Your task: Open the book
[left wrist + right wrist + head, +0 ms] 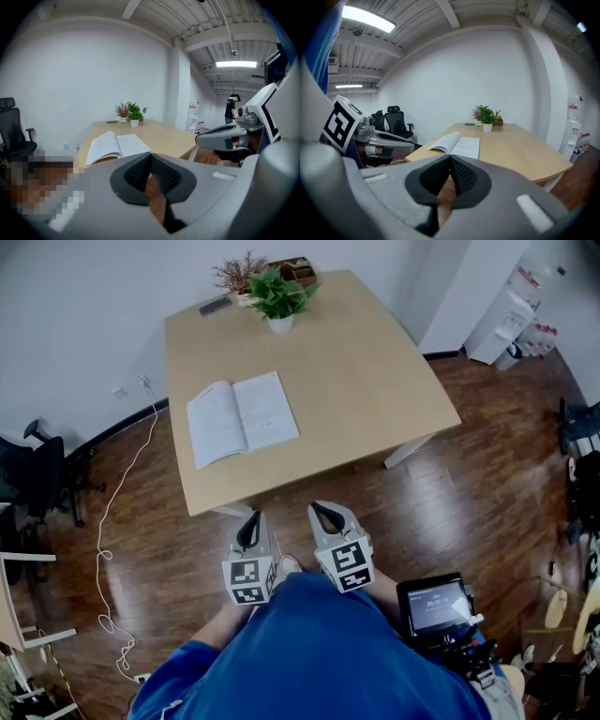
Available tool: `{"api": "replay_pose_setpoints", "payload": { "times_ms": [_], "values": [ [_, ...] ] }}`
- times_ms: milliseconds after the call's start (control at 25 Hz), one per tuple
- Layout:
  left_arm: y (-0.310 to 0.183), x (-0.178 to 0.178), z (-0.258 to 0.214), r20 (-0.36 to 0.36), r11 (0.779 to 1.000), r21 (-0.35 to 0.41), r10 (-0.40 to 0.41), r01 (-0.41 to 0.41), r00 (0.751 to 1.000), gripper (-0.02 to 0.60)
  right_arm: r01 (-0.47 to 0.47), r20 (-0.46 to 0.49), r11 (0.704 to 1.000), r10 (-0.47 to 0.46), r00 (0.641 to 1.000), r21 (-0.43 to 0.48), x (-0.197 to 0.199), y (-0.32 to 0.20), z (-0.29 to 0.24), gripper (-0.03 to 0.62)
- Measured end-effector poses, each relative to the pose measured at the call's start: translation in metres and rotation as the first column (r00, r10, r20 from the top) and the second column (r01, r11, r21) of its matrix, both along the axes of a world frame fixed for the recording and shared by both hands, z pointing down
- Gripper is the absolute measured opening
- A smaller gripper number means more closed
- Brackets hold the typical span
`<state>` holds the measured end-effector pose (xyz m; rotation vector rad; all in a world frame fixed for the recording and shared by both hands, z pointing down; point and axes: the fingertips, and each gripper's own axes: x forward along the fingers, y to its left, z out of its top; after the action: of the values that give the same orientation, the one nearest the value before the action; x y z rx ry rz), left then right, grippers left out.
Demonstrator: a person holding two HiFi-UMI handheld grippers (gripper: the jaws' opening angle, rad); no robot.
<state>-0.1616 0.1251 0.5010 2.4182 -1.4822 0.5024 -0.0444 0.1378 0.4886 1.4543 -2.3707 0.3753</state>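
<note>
A white book [241,417] lies open and flat on the left part of the wooden table [375,390]; it also shows in the left gripper view as the book [116,146] and in the right gripper view as the book [457,143]. My left gripper [250,518] and right gripper [325,513] hang side by side over the floor in front of the table's near edge, clear of the book. Both are shut with nothing between the pads, as the left gripper [150,157] and the right gripper [450,159] show in their own views.
A potted green plant [278,298], a dried plant [239,276] and a dark remote [215,306] stand at the table's far edge. Black office chairs [37,474] are at the left, a white cable [111,549] runs over the wooden floor, and a device with a screen [436,606] sits at my right.
</note>
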Motion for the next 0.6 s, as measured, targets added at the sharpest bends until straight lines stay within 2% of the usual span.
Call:
{"api": "replay_pose_setpoints", "payload": {
  "times_ms": [600],
  "values": [
    [0.007, -0.009, 0.003, -0.008, 1.000, -0.012, -0.002, 0.002, 1.000, 0.008, 0.013, -0.002, 1.000, -0.013, 1.000, 0.006, -0.013, 0.002, 0.001, 0.003]
  ]
}}
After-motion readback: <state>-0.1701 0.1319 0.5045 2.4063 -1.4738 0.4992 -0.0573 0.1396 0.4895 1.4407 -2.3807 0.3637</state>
